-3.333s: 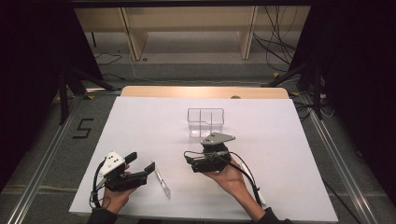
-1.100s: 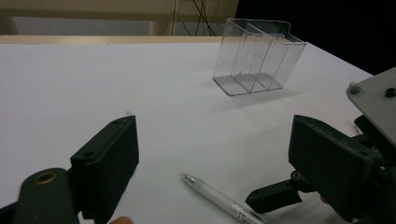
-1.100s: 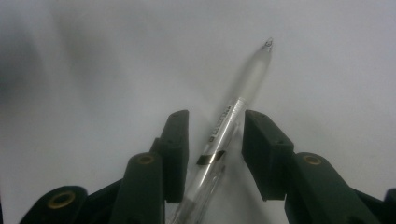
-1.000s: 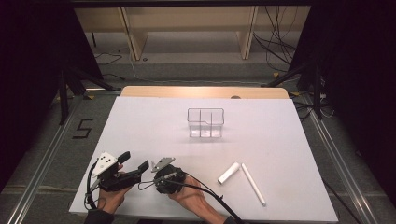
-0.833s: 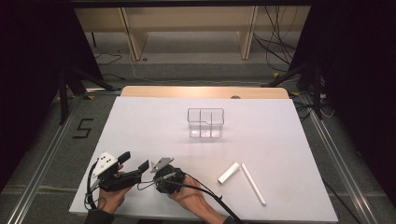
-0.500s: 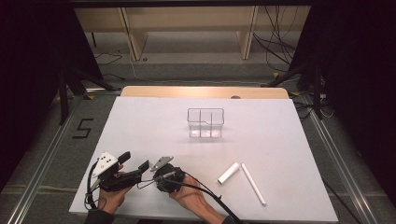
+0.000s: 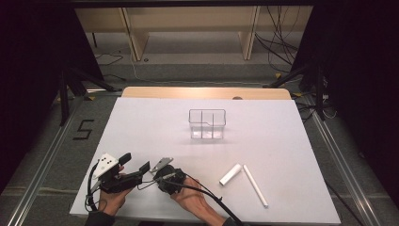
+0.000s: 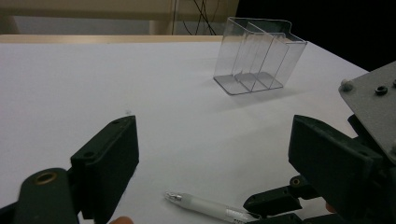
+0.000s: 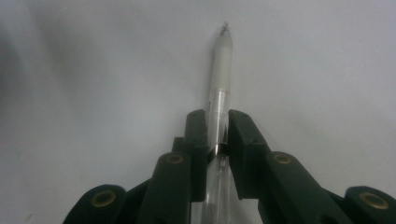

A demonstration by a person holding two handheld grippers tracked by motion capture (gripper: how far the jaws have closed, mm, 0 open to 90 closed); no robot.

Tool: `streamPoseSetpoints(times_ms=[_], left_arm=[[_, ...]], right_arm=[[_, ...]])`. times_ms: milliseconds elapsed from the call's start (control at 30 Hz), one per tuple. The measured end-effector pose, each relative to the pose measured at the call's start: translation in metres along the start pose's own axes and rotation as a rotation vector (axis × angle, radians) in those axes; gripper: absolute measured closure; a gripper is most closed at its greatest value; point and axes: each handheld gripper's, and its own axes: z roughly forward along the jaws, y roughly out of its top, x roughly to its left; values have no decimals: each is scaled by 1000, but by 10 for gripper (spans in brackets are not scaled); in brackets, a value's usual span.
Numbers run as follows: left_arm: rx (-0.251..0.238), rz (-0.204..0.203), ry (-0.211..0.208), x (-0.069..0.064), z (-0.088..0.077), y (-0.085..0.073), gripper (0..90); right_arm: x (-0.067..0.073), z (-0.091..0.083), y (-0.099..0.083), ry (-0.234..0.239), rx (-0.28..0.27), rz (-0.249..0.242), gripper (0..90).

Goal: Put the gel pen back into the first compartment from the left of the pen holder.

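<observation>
The right gripper (image 9: 217,126) has its two black jaws pinched onto a slim, frosted translucent pen (image 9: 219,79), whose barrel runs out between them and ends in a small metal tip just over the white tabletop. In the high view this gripper (image 7: 153,181) sits at the near left part of the table (image 7: 155,127), pointing toward the left gripper (image 7: 136,172), which lies just beside it. The left gripper's jaws stand wide apart and hold nothing; in the left gripper view (image 8: 210,158) the pen's tip end (image 8: 205,205) lies low between them, and the right gripper's black linkage and grey plate crowd the lower right corner. Both hands work close to the table's near edge, with little room behind them. Ahead, the matt white surface is open all the way to a clear plastic organiser (image 7: 207,124) that stands upright near the table's middle, its thin glossy walls dividing it into compartments. Well to the right, near the front edge, a short white cylinder (image 7: 230,174) and a longer thin white rod (image 7: 255,185) lie flat, close together at their upper ends and splaying apart toward the near edge. A pale wooden strip (image 7: 207,92) borders the far edge.
</observation>
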Motion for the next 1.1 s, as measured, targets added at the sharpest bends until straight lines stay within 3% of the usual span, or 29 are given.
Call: streamPoseSetpoints(times_ms=[633, 1033, 1100], left_arm=[[1, -5, 7, 2, 0, 0, 160], [2, -52, -16, 5, 0, 0, 161], [8, -79, -35, 5, 1, 0, 160]], right_arm=[[-20, -19, -3, 5, -82, 14, 800], [-38, -43, -7, -4, -170, 43, 799], [-41, -49, -8, -7, -187, 40, 799]])
